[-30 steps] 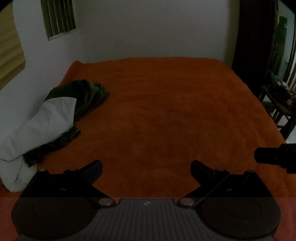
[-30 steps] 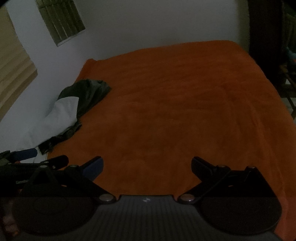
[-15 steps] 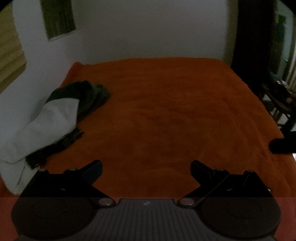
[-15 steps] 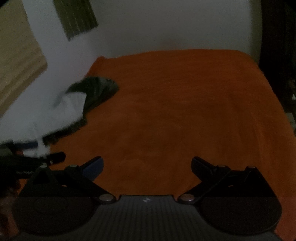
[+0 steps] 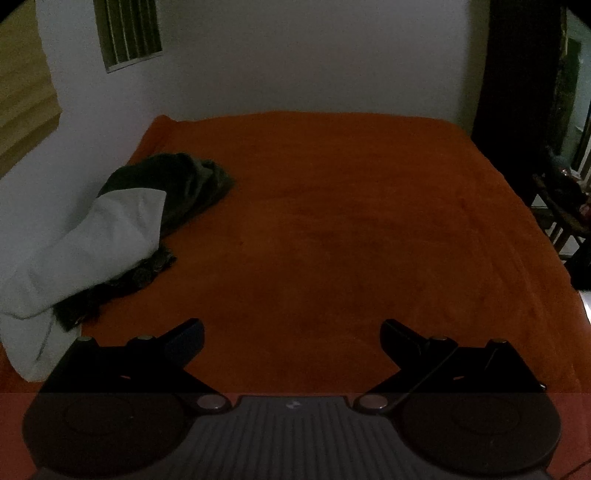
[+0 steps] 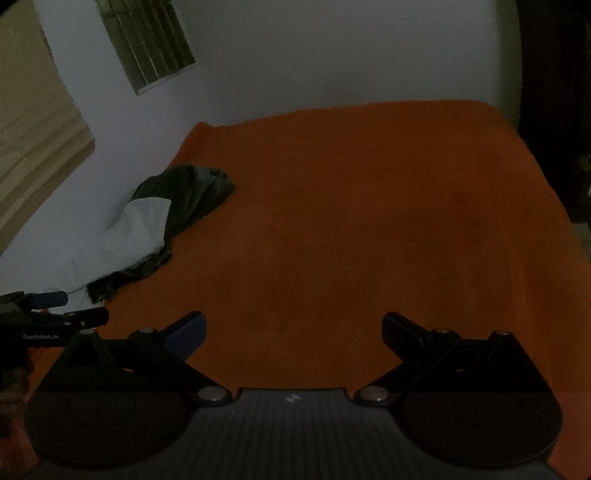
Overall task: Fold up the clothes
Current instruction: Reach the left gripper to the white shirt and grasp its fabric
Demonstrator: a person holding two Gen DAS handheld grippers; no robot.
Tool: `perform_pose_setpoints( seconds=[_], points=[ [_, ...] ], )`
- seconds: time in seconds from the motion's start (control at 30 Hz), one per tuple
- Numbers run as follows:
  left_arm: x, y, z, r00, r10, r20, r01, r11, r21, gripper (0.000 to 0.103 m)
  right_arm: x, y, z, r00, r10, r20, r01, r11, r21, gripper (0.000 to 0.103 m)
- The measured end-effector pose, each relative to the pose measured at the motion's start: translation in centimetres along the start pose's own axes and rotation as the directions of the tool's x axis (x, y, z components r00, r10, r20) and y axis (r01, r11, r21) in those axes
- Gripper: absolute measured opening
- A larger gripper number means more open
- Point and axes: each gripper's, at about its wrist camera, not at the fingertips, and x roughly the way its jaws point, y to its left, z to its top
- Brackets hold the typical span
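Dim light is falling across an orange blanket that is covering the whole bed, with a white wall standing behind it and a louvred vent sitting high at the left. At the left edge of the bed, against the side wall, 2 garments are lying in 1 heap: a white garment is draping over a dark garment. The heap's long axis is running from the near-left corner diagonally up toward the far middle, with the dark end pointing away and the white end trailing toward the near edge.

In the left wrist view, the left gripper is hovering over the near part of the blanket with its jaws spread wide and nothing between them, well apart from the heap. At the far right, dark furniture is standing beside the bed; the right wrist view is only catching a sliver of it.

In the right wrist view, the right gripper is likewise gaping wide and empty above bare blanket. That view alone is showing the left gripper from outside, at its lower left edge near the white garment's tail.
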Motion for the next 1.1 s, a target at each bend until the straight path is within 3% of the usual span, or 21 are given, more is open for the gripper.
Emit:
perform_pose_setpoints(
  seconds=[0.23,0.4,0.5,0.67,0.77,0.8,0.87,0.97,1.1],
  points=[
    [1.1,2.5,1.3,0.998,0.062,0.017,-0.061,0.996,-0.065,0.103,0.7,-0.2,1.8,0.998,-0.012,0.066,0.011,1.000,0.007,0.103],
    [3.2,3.0,3.4,0.997,0.072,0.015,-0.071,0.996,-0.063,0.103,2.7,0.4,3.7,0.996,0.011,0.086,-0.010,1.000,-0.016,0.103],
    [5.7,2.0,6.2,1.000,-0.003,0.030,0.004,0.999,-0.032,0.103,4.3,0.9,5.7,0.994,0.003,0.113,-0.003,1.000,-0.001,0.103],
    [10.1,-1.7,12.9,0.985,-0.044,0.169,0.046,0.999,-0.005,0.103,8.3,3.3,11.7,0.975,0.004,0.221,0.003,0.999,-0.033,0.103],
    [11.0,-0.8,12.7,0.987,-0.039,0.156,0.043,0.999,-0.020,0.103,9.9,4.2,14.2,0.950,0.019,0.311,0.008,0.996,-0.085,0.103],
    [11.3,-0.5,12.6,0.988,-0.038,0.149,0.042,0.999,-0.026,0.103,10.4,4.0,14.8,0.945,0.010,0.327,0.008,0.999,-0.054,0.103],
    [11.9,0.2,12.3,0.990,-0.035,0.137,0.040,0.998,-0.037,0.103,11.2,2.8,15.1,0.944,0.026,0.329,-0.034,0.999,0.019,0.103],
    [12.8,1.3,11.9,0.993,-0.031,0.118,0.037,0.998,-0.055,0.103,12.6,0.7,14.7,0.945,0.032,0.325,-0.048,0.998,0.040,0.103],
    [13.6,2.7,10.6,0.995,-0.008,0.100,0.015,0.998,-0.060,0.103,15.2,-1.7,13.3,0.965,0.003,0.262,-0.014,0.999,0.042,0.103]
  ],
)
